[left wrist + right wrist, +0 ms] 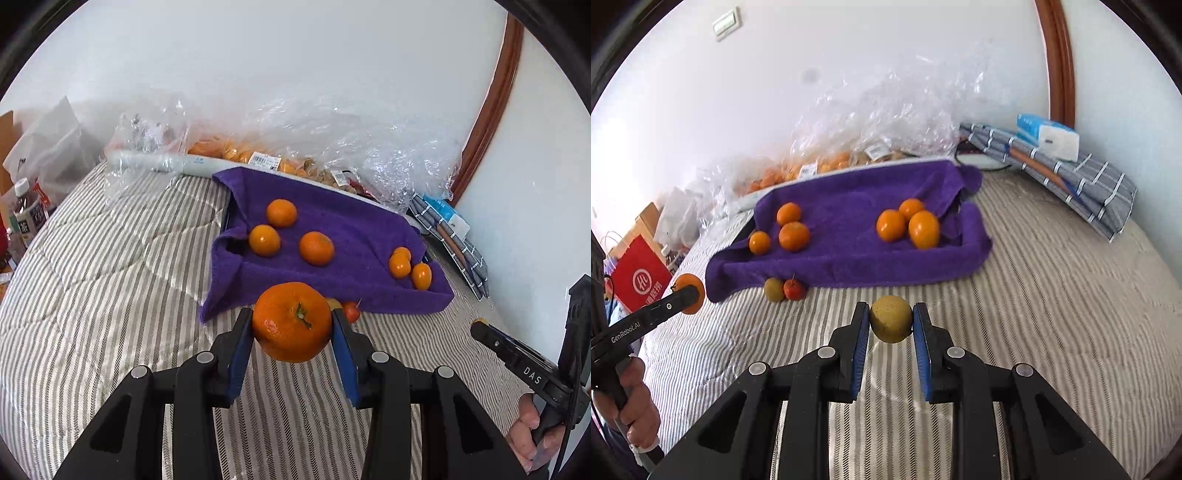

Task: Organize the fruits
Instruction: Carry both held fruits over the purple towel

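My left gripper (292, 322) is shut on a large orange mandarin (291, 321) and holds it above the striped bed, just in front of the purple towel (351, 221). My right gripper (891, 319) is shut on a small yellow-green fruit (891, 318) above the bed. The towel (849, 254) holds three mandarins on its left (793, 235) and three smaller oranges on its right (923, 229). A yellow-green fruit (774, 289) and a small red fruit (794, 289) lie on the bed at the towel's front edge. The left gripper with its mandarin (690, 298) shows in the right wrist view.
Clear plastic bags of fruit (258, 158) line the wall behind the towel. A folded checked cloth (1071, 177) with a tissue pack (1049, 136) lies at the right. Bottles (26, 214) and a red bag (639, 277) stand at the left. The striped quilt (103, 266) covers the bed.
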`<action>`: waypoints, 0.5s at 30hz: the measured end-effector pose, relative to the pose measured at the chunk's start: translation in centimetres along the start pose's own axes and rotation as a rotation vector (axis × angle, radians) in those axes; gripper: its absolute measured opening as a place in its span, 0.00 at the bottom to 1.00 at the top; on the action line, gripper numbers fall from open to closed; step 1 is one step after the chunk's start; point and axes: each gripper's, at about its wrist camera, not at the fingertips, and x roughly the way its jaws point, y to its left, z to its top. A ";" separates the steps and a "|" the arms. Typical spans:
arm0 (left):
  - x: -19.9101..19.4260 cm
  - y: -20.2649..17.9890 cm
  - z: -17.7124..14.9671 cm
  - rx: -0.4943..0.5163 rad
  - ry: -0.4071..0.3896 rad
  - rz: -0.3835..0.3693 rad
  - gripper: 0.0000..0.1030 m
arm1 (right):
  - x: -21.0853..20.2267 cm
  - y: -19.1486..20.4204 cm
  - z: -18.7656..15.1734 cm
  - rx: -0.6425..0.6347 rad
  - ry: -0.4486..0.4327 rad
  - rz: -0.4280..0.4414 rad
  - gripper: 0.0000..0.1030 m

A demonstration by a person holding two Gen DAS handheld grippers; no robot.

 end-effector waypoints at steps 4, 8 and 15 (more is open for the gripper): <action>0.2 -0.3 1.0 -0.005 -0.001 0.001 0.38 | -0.6 -0.5 1.0 0.010 -0.029 0.008 0.23; 0.5 -0.4 2.4 0.002 -0.019 0.009 0.38 | -0.3 -0.5 2.6 0.004 -0.046 0.020 0.23; 2.8 -0.1 5.0 -0.013 -0.018 0.015 0.38 | 1.9 0.5 5.4 -0.026 -0.071 0.021 0.23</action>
